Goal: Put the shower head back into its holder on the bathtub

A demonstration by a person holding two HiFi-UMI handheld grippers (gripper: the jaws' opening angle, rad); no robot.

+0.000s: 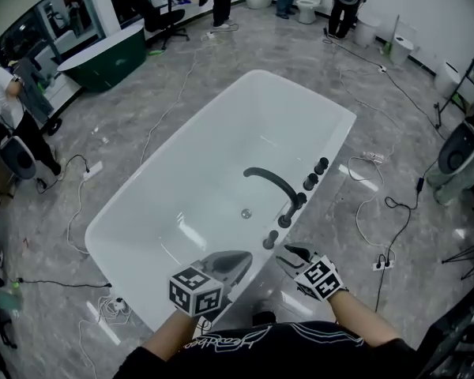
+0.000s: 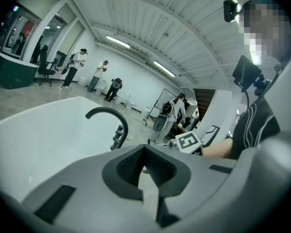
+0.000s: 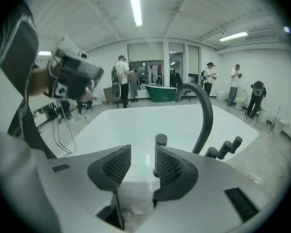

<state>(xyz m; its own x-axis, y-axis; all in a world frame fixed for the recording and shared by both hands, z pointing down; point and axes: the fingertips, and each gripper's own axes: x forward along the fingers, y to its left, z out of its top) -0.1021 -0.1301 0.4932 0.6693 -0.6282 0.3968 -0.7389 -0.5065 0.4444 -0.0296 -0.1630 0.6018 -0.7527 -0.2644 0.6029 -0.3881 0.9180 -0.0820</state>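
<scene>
A white bathtub (image 1: 142, 212) stands on a grey marble floor (image 1: 221, 54). The dark shower head (image 1: 270, 241) stands upright on the tub's near rim, in line with the curved black faucet (image 1: 272, 181) and the knobs (image 1: 310, 181). The right gripper (image 1: 288, 253) hovers just beside it, jaws spread with nothing between them. The left gripper (image 1: 243, 259) is over the same rim, jaws pressed together and empty.

We see a grey marble floor (image 1: 245, 46) that carries the white bathtub (image 1: 205, 156). Loose cables (image 1: 365, 212) and a power strip (image 1: 383, 264) lie on the floor near the tub's right edge.
</scene>
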